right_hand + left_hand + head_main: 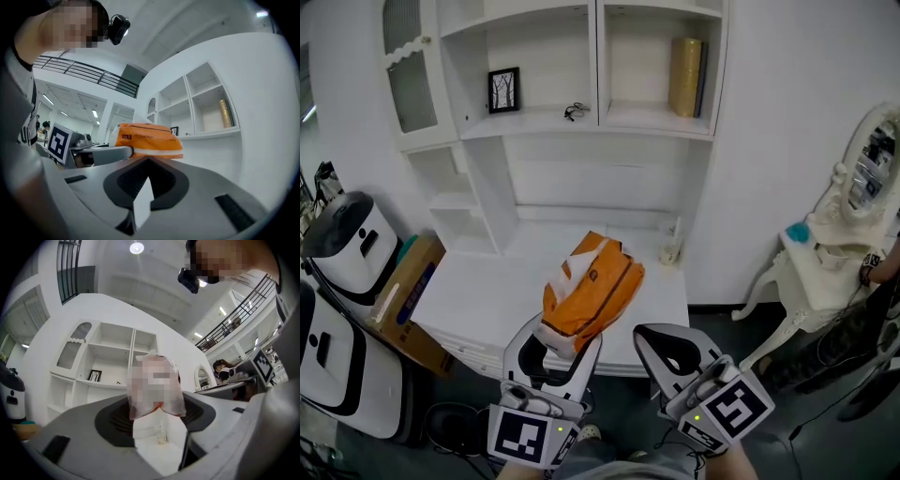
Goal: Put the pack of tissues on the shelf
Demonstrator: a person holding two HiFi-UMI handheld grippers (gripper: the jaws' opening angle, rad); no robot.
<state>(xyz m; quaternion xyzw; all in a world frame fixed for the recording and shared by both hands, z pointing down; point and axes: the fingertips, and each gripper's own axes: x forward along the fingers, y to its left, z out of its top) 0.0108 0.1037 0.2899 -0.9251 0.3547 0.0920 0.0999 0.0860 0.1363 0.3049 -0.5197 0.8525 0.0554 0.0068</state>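
**Left gripper holds the tissue pack in mid-carry, shelf not yet reached**

Left gripper (565,347) has its jaws partly apart and clamped on the lower end of the orange-and-white soft plastic pack of tissues (592,286). The left gripper view shows the pack standing up between the two pads. The pack leans away toward 1 o'clock from the jaws, lifted clear above the white desk top (478,291) and touching nothing else. Right gripper (664,345) hangs just beside it at 3 o'clock, jaws brought together with nothing between them, taking no part.

Further out at 12 o'clock stands the white open shelf unit (598,66) against the wall. Its left bay holds a small black picture frame (503,90) at 11 o'clock and a pair of dark glasses (576,112). Its right bay holds an upright gold roll (685,77) at 1 o'clock. A small pale bottle (672,246) stands on the desk near the wall.

By my reading the step in hand is the carry: the pack is grasped and raised, but well short of any shelf board. The next move calls for reaching up and forward toward 12 o'clock. The bare stretches of board look like the safest landing, clear of the glasses and the roll. The pack should lie settled before the jaws let go.
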